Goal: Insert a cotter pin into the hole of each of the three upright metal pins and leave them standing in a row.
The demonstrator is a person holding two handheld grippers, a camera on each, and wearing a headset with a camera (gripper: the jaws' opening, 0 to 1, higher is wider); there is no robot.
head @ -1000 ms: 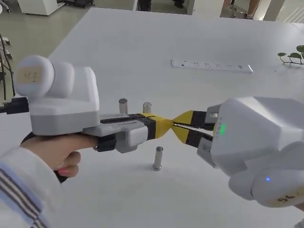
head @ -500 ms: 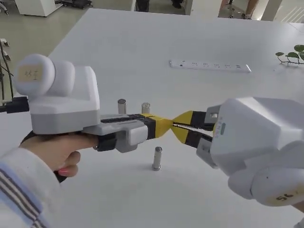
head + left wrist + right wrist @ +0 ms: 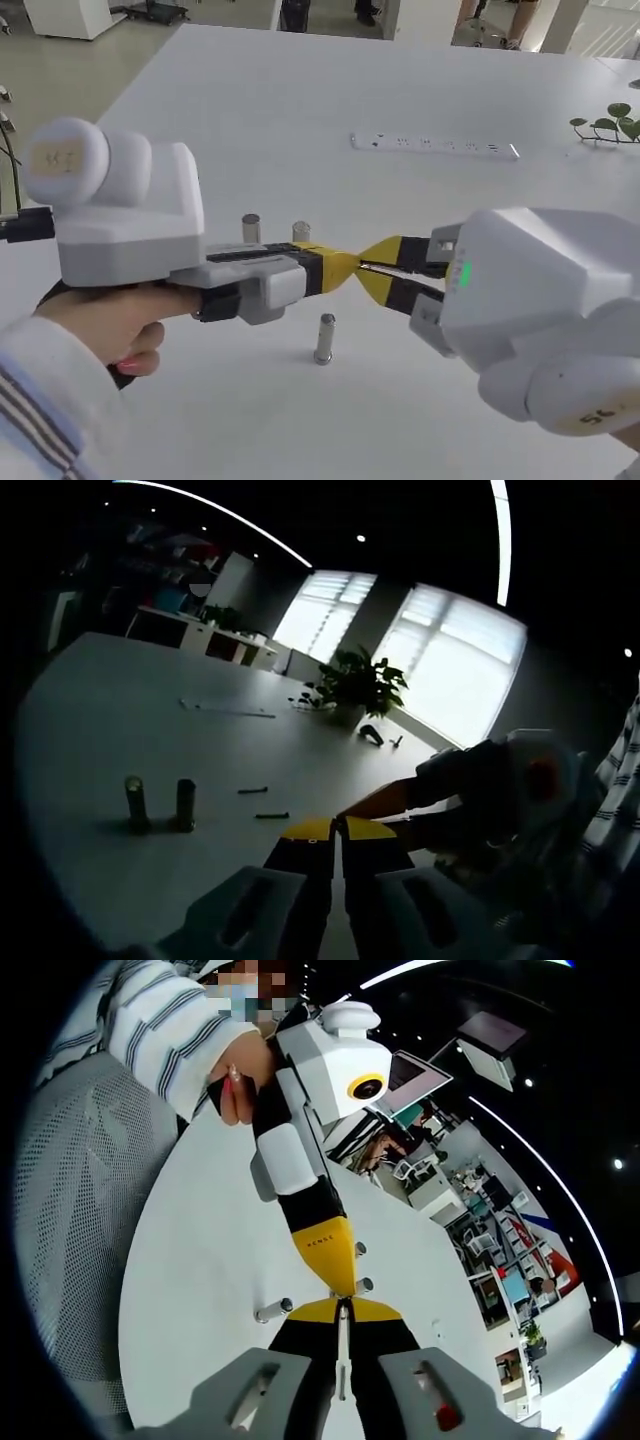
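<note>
The cotter pin [image 3: 341, 1360] is a thin pale rod held in the right tongs [image 3: 342, 1308], whose jaws are closed to a sliver on it. The left tongs [image 3: 340, 828] are pinched nearly shut too, tip to tip with the right ones above the counter [image 3: 300, 110]. We cannot tell whether they have any of the rod.

Three pins stand upright. The near pin [image 3: 325, 338] is at 6 o'clock from the meeting tips, and the mid pin [image 3: 301, 232] and far pin [image 3: 251, 228] stand side by side at 10 o'clock. Whether any hole is already filled is too small to tell. They stand on the bare counter, in no holder or tray.

We judge the main risk to be the hand-over. If one pair lets go before the other has a firm bite, the rod drops and may strike the near pin below. A push slightly off a hole's line would tip a narrow pin over. The near pin also sits out of line with the other two.
</note>
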